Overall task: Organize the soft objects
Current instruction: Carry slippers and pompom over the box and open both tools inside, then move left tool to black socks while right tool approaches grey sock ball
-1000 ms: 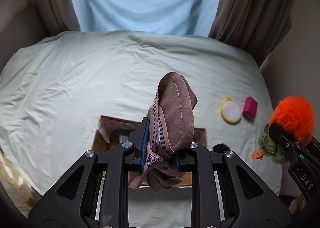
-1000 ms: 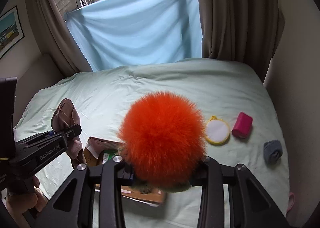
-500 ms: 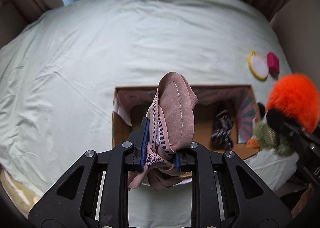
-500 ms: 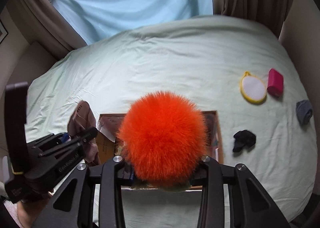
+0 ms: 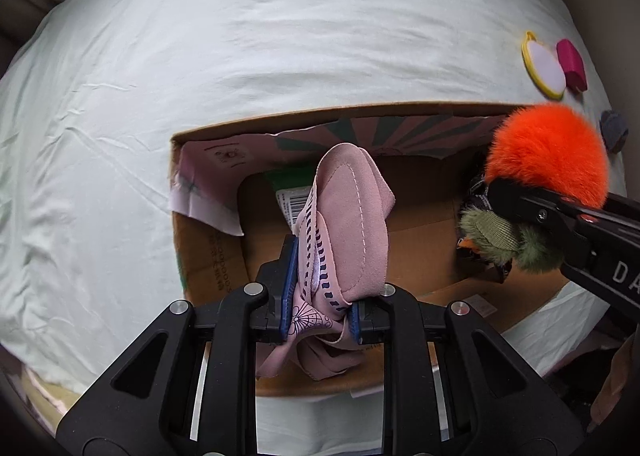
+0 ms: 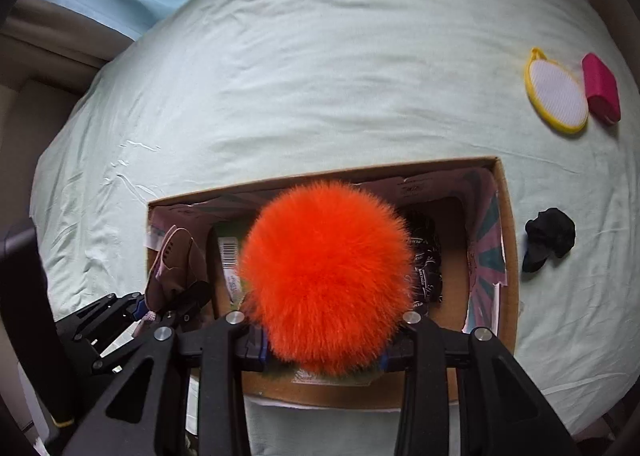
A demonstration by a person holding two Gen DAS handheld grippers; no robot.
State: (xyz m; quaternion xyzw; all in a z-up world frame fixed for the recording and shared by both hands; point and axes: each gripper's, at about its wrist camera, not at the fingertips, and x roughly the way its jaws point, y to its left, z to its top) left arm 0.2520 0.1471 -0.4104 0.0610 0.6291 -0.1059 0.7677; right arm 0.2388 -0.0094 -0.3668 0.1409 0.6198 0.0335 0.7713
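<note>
Nearest to me, the left gripper [image 5: 320,296] has its jaws clamped on a folded pink cloth [image 5: 348,224], which stands up between them, with a printed band of dark dashes along one edge and loose ends hanging below. Beside it, the right gripper [image 6: 322,348] has its jaws closed on an orange pompom [image 6: 326,276]; from the left wrist view a tuft of olive-green fur [image 5: 504,236] shows under the orange fluff, pinched in the same grip.

Both grippers hover over an open cardboard box [image 6: 510,256] that sits on the bed [image 5: 280,36]. The cloth is above the box's left part and the pompom above its middle and right part. Inside the box lie a dark patterned fabric [image 6: 428,260] toward the right and a green packet with a barcode [image 6: 230,260] toward the left; the inner walls carry pink and teal print.

Just right of the box a black sock [image 6: 550,236] lies crumpled on the pale green sheet. Farther off, near the bed's right edge, a round white pad with a yellow rim [image 6: 556,96] lies touching a magenta roll [image 6: 600,92]. A grey bundle [image 5: 614,130] lies at the far right edge.
</note>
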